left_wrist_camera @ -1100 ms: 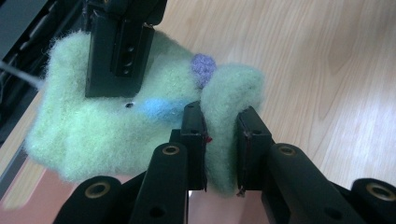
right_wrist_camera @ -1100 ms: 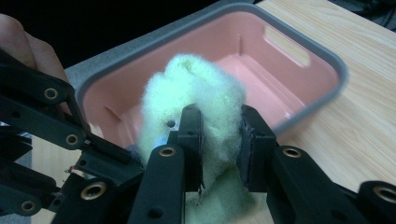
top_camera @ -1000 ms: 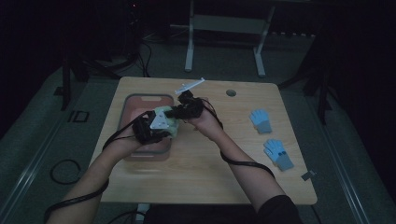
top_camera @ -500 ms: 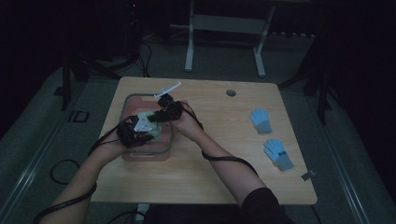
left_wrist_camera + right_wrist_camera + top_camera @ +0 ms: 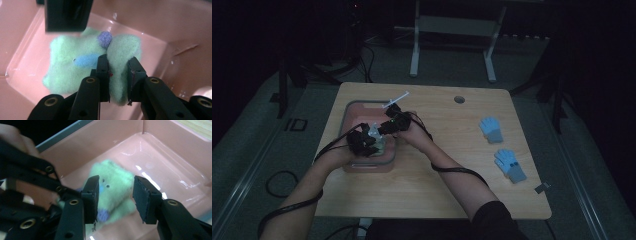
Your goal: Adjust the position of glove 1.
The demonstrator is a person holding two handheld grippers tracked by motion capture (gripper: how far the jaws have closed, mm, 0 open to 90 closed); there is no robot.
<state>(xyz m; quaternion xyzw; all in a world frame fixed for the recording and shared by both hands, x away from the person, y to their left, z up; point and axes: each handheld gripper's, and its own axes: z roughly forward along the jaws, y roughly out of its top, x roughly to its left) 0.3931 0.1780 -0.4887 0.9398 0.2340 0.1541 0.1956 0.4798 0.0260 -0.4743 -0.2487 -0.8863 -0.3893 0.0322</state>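
A: What have the left gripper (image 5: 117, 75) fingers got?

B: They're clamped on a fold of a pale green glove (image 5: 100, 65), which hangs low inside the pink tub (image 5: 155, 22). The fabric bulges out on both sides of the fingers.

A: And the right gripper (image 5: 116, 197)?

B: Its fingers have just been opening. They stand apart with the green glove between them, and the pads are off the fabric. In the left gripper view that gripper is a dark block just above the glove.

A: Which way does the glove point?

B: It's bunched up, so I can't tell its long axis. A purple bobble and a blue patch face the left gripper's camera.

A: What's around it?

B: The tub walls close in on every side. In the high view the tub sits at the left of the bench (image 5: 437, 200), and two blue gloves (image 5: 491, 129) (image 5: 510, 165) lie well apart from it, at the right.
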